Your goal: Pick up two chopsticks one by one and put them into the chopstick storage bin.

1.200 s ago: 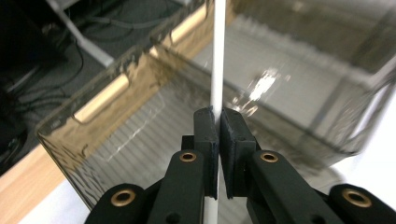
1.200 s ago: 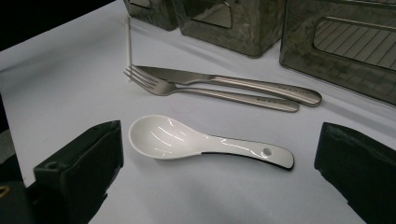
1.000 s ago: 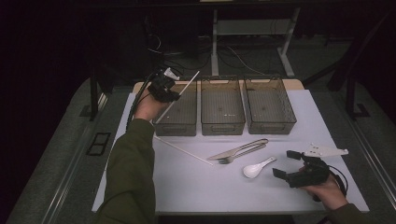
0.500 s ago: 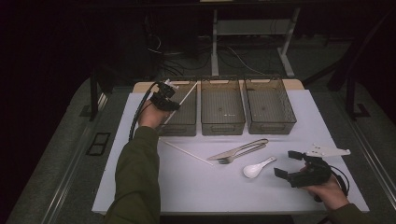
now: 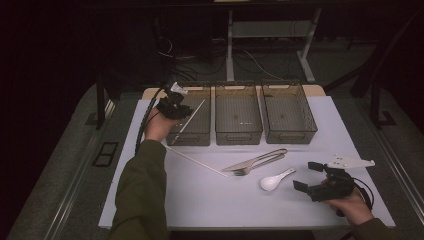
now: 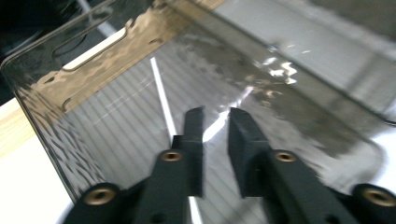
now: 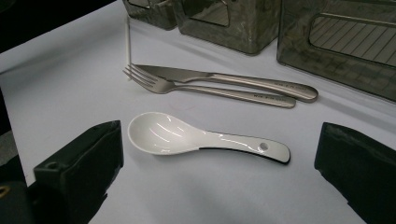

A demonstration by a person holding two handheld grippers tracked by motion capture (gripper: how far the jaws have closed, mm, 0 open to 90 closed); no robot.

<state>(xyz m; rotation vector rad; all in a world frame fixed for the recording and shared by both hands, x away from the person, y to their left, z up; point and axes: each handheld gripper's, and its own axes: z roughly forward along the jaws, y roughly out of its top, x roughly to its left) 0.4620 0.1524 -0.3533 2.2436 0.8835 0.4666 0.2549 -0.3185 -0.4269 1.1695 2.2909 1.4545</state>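
Left hand-held gripper [image 5: 186, 106]: at 10 o'clock on the desk, over the left bin; its jaws have just been opening and stand slightly spread, with a narrow gap and nothing pinched between them.
White stick [image 5: 188, 122]: lying slantwise inside the left bin [image 5: 203, 139], just under and beside the left jaws.
Second white stick [image 5: 197, 161]: flat on the desk [image 5: 210, 205], toward 7 o'clock of the bins.
Right hand-held gripper [image 5: 306, 175]: at 4 o'clock, jaws spread wide and empty, pointed at the spoon.
White spoon [image 7: 201, 139]: on the desk between the right jaws, untouched.
Fork and knife [image 5: 257, 162]: side by side near the centre, just beyond the spoon.
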